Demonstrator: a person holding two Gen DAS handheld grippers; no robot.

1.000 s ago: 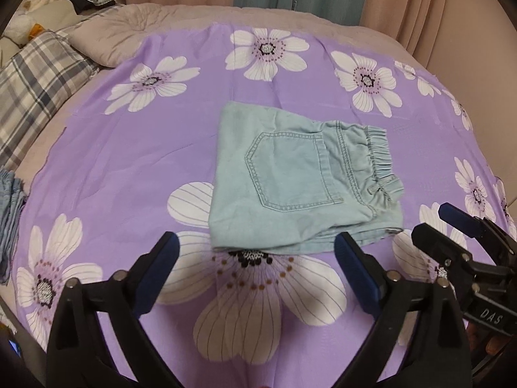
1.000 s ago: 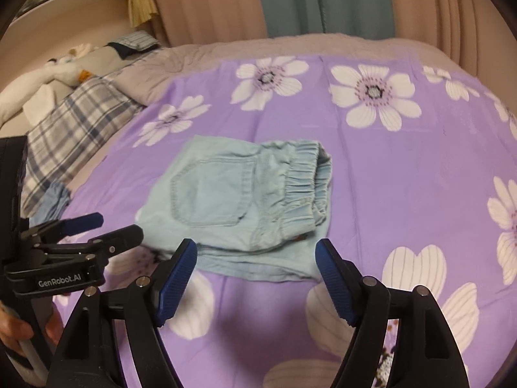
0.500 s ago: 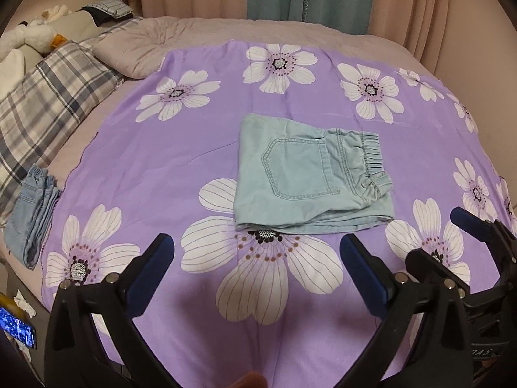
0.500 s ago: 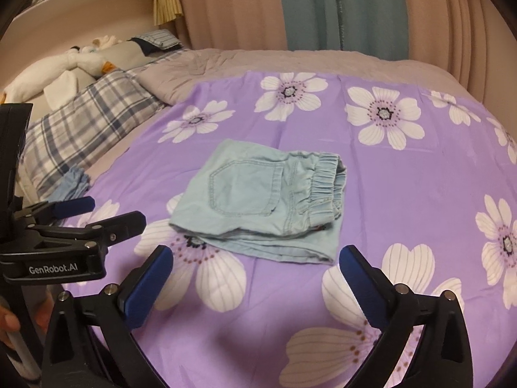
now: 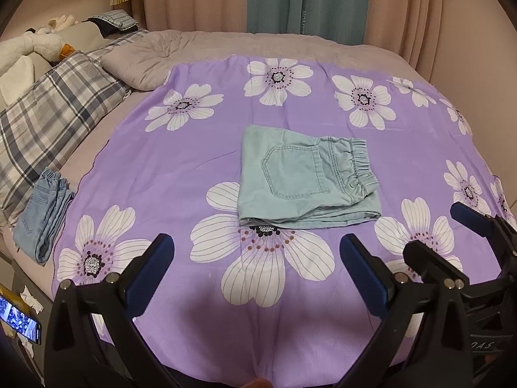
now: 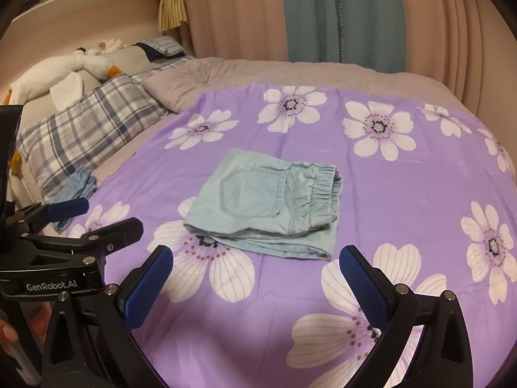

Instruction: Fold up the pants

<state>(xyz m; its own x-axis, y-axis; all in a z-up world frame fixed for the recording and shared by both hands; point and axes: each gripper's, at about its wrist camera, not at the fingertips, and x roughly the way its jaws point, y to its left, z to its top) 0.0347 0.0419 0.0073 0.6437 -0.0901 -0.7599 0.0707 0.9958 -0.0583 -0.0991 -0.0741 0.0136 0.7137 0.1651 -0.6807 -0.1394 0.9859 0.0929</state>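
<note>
Both grippers drawn back and raised from the pants (image 5: 307,177) over the last second. Left gripper (image 5: 257,260), earlier close over the near folded edge, now well short of it, with a wide strip of purple sheet (image 5: 181,168) and a whole flower between. Right gripper (image 6: 255,270) likewise pulled away from the near edge. Pants smaller in both views. More of the bed now in sight: plaid pillow (image 5: 48,123), folded jeans (image 5: 43,213) at the left edge of the sheet, curtains (image 5: 290,0), and a lit phone (image 5: 21,318) at lower left.
</note>
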